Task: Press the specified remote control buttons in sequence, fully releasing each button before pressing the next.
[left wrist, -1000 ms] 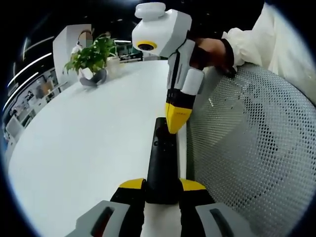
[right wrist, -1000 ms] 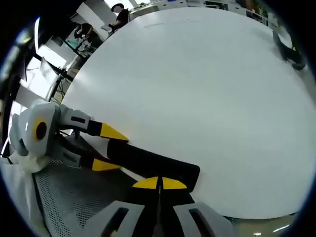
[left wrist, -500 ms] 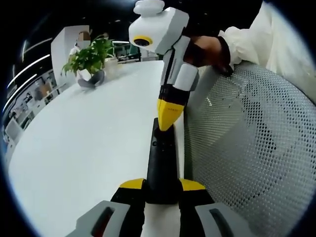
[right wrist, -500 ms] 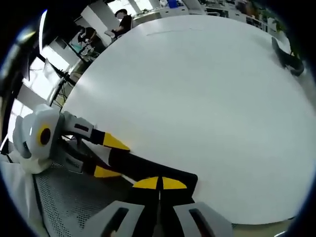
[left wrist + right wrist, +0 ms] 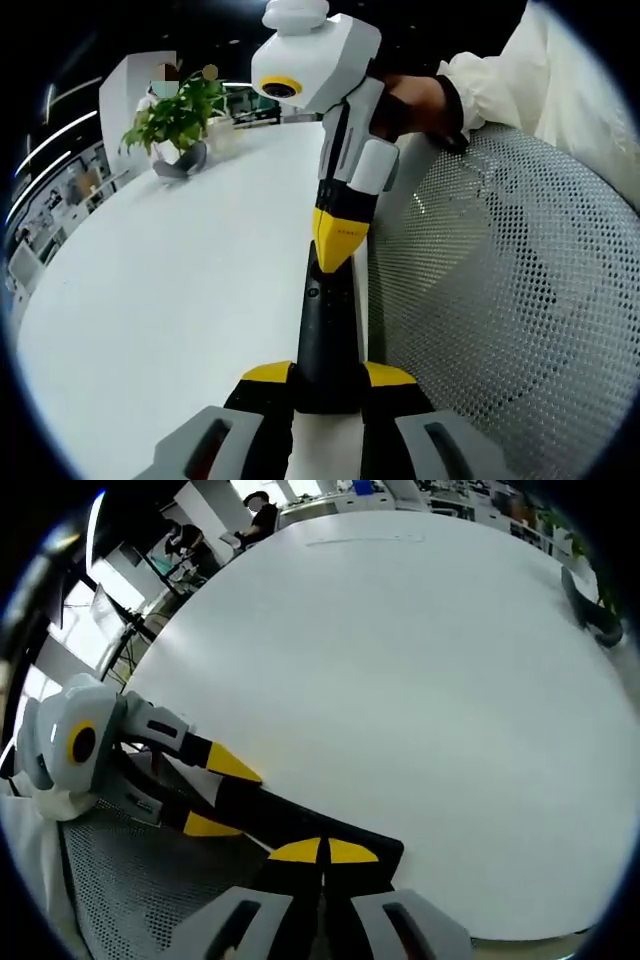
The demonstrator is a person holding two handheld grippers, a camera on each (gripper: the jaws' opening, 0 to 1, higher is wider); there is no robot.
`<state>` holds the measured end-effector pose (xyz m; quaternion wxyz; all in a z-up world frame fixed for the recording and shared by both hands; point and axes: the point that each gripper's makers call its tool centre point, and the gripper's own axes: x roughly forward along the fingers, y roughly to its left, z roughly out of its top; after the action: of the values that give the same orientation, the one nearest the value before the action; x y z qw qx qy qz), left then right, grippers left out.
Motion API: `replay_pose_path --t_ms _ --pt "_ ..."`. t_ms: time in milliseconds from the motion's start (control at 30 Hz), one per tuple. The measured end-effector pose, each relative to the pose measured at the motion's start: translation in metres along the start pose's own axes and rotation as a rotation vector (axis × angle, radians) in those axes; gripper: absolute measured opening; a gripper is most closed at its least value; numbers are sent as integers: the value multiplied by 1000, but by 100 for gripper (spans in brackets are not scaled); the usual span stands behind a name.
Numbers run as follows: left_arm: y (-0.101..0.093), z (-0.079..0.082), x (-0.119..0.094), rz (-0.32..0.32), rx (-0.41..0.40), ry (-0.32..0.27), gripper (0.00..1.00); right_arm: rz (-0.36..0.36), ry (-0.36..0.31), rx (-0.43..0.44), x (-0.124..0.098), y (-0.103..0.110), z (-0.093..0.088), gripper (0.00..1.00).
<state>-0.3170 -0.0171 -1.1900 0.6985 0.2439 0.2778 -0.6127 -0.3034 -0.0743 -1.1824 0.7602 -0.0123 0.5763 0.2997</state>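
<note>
I see the round white table taking up most of both views, its bare top running out toward an office background. Next to it in the left gripper view is the white mesh chair back, just beside the table edge, with a person's white sleeve above it.

On the far side of the table stands a potted plant in a pale pot, well apart from my work.

The black remote control lies lengthwise at the table edge nearest the chair. My left gripper has its yellow-tipped jaws pinching the near end of the remote, one on each side. In the right gripper view the same gripper comes in from the left, its two yellow tips either side of the remote.

My right gripper comes down from above in the left gripper view, jaws pressed together into one yellow point that meets the far part of the remote's top face. In its own view the right gripper shows its yellow tips together with no gap, sitting on the remote's dark surface
</note>
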Motion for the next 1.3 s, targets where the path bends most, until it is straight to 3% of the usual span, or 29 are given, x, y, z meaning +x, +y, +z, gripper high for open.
replay_pose_path --t_ms 833,1233,1300 --pt "1 1 1 4 -5 -7 25 44 -19 67 0 -2 1 0" --pt "0 1 1 4 -1 -6 25 24 -6 40 -1 2 1 0" --pt "0 1 1 5 3 -7 25 19 -28 35 -1 3 5 0"
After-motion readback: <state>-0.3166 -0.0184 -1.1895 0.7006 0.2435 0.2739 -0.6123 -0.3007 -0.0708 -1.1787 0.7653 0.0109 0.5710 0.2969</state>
